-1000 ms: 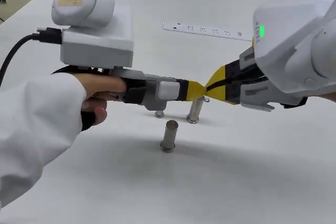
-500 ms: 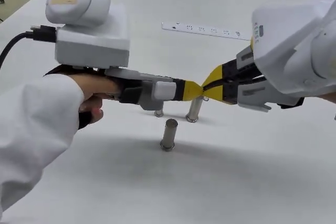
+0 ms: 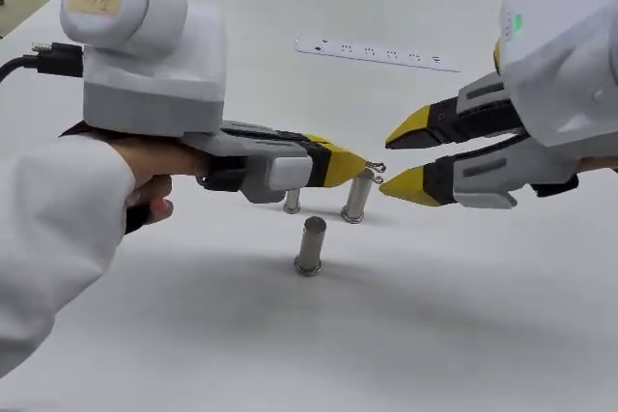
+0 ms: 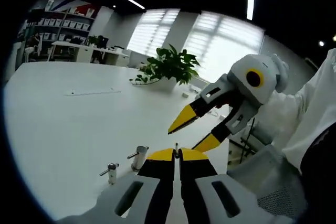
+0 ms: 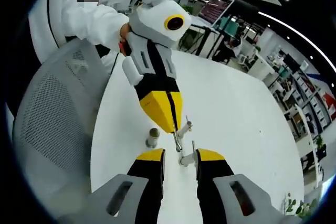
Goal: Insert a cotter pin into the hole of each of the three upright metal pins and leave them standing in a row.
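My left tool (image 3: 359, 163) is clamped closed on a thin cotter pin (image 5: 177, 140), which pokes out past the yellow tips. My hand (image 3: 159, 169) wraps its grip, with a white sleeve behind it. My right tool (image 3: 384, 165) faces it tip to tip, jaws spread apart with nothing between them. The two tools are near each other but not touching.

Just under the left tool's tips, between the two tools, the first metal pin (image 3: 358, 196) stands upright on the white counter (image 3: 463, 315). In the left gripper view a piece of wire crosses through its top. The second metal pin (image 3: 293, 203) stands just beside it, below the left tool's jaws and partly hidden by them in the head view. The left gripper view shows a wire through its top as well. The third metal pin (image 3: 311, 246) stands apart from those two, on my side of the left tool. It is upright, and its top looks bare as far as I can tell.

Beyond both tools a white power strip (image 3: 377, 53) lies flat on the counter. In the left gripper view a potted plant (image 4: 168, 64) stands past the right tool, at the counter's far edge.
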Available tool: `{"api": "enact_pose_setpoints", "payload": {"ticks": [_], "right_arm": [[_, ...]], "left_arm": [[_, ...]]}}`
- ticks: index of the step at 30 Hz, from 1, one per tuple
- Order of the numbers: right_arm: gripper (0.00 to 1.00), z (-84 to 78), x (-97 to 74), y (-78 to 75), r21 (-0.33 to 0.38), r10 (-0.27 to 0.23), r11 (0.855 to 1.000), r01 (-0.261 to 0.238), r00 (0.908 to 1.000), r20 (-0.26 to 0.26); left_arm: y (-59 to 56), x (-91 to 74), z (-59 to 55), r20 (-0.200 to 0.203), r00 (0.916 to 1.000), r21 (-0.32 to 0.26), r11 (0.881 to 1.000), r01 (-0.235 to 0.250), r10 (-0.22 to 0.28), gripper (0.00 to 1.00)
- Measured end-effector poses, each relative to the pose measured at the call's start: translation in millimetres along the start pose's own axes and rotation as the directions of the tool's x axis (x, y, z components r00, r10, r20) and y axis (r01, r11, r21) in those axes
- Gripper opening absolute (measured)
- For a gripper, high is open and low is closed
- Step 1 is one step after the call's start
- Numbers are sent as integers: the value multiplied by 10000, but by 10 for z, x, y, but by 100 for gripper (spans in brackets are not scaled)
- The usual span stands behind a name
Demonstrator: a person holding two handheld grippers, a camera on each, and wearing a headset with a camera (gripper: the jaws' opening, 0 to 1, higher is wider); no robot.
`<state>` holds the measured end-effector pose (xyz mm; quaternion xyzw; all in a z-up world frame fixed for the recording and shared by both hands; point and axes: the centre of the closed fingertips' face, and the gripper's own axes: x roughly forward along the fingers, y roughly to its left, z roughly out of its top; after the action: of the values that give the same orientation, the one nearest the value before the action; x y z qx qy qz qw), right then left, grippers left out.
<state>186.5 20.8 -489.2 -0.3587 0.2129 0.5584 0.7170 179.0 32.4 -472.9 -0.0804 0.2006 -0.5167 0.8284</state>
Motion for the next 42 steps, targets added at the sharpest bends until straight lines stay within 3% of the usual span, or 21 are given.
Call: {"api": "enact_pose_setpoints", "payload": {"ticks": [5,10,14,26,29,30,31,36,42], "right_arm": [[17,-34,-16,28,308,425,9986,-430,9989,186],[15,27,-2,160,1047,954,9892,-1024,9929,705],[13,68,0,221,1229,1247,9830,-1361,9875,962],[6,94,9,350,1121,1667,9777,-1775,9810,996],[6,85,2,395,1091,1859,9744,-1964,9775,992],[6,88,-1,411,1104,1911,9732,-2019,9763,1016],[5,94,-7,435,1093,1967,9720,-2082,9746,1068],[0,72,-23,450,1090,1886,9737,-2002,9761,1077],[0,49,-66,513,1177,2021,9696,-2147,9731,1106]], "left_arm": [[-74,-41,51,-15,9991,901,9951,413,-413,0],[-141,-83,91,28,9974,2172,9737,693,-716,0],[-181,-85,65,-118,9958,2599,9613,909,-910,0],[-188,-91,5,-470,9887,3149,9372,1499,-1423,0],[-181,-88,-3,-546,9876,3065,9388,1571,-1475,0],[-106,-117,-30,-666,9859,3018,9387,1666,-1535,0],[-101,-120,-48,-748,9850,3137,9339,1713,-1555,0],[-265,-64,-96,-915,9809,3254,9259,1922,-1715,0],[-306,-52,-142,-1149,9755,3431,9141,2161,-1875,0]]}}
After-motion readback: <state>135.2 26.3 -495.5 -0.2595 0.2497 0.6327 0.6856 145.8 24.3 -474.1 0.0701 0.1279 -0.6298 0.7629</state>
